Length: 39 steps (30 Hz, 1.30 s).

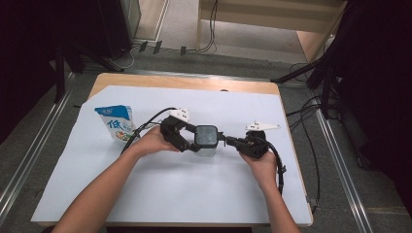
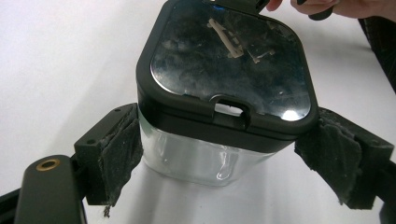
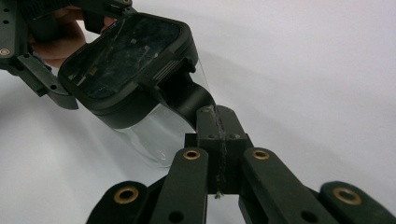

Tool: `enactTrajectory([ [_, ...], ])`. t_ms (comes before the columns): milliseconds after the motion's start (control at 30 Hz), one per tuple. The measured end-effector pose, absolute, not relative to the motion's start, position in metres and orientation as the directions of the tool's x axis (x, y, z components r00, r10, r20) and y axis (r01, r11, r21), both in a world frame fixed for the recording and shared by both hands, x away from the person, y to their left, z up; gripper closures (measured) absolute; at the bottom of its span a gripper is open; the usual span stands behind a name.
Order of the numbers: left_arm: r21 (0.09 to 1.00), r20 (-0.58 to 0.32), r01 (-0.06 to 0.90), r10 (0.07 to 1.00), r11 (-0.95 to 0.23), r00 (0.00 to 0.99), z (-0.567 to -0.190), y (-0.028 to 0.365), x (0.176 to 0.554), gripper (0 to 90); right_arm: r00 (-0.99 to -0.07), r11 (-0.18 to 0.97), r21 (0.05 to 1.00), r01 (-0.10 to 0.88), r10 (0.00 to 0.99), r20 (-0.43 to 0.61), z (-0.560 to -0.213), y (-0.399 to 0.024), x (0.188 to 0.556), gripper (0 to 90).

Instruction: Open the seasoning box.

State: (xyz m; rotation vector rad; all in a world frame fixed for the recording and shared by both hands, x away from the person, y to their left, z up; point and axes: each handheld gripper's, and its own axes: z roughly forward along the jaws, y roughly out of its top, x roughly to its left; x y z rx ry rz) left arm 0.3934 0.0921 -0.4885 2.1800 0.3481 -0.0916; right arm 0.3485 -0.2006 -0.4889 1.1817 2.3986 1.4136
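A clear container (image 1: 206,139) with a black lid (image 2: 229,60) stands at the middle of the white sheet. My left gripper (image 1: 196,143) comes in from the left, and its pads (image 2: 122,147) press on both sides of the clear body, so it is shut on the container. From the right, my right gripper (image 1: 227,141) has its jaws closed together on a black tab (image 3: 191,95) that sticks out of the lid's edge. In the right gripper view the container (image 3: 126,65) looks tilted, with the right gripper (image 3: 217,122) just below it.
A blue-and-white carton (image 1: 118,124) stands upright at the left of the white sheet (image 1: 194,194), close to my left forearm. The sheet covers a wooden table (image 1: 184,81). Cables and dark stands lie on the floor beyond it.
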Motion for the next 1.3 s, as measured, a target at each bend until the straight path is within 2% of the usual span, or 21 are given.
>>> enactTrajectory([
  [900, 0.795, -0.192, 0.277, 0.209, -0.540, 0.959, -0.463, 0.100, 0.392, 18.6, -0.688, 0.262, 0.785, 0.561, 0.675, 0.266, -0.489, -0.200, 0.348, 90.0],
  [1233, 0.787, -0.185, 0.285, 0.232, -0.546, 0.955, -0.447, 0.102, 0.389, 40.4, -0.689, 0.262, 0.785, 0.561, 0.674, 0.266, -0.488, -0.200, 0.348, 90.0],
  [1267, 0.784, -0.183, 0.289, 0.240, -0.550, 0.953, -0.446, 0.101, 0.389, 44.7, -0.689, 0.262, 0.785, 0.561, 0.674, 0.267, -0.488, -0.200, 0.348, 90.0],
  [1300, 0.784, -0.201, 0.301, 0.238, -0.543, 0.950, -0.446, 0.101, 0.390, 54.1, -0.689, 0.263, 0.785, 0.561, 0.674, 0.267, -0.488, -0.200, 0.348, 90.0],
])
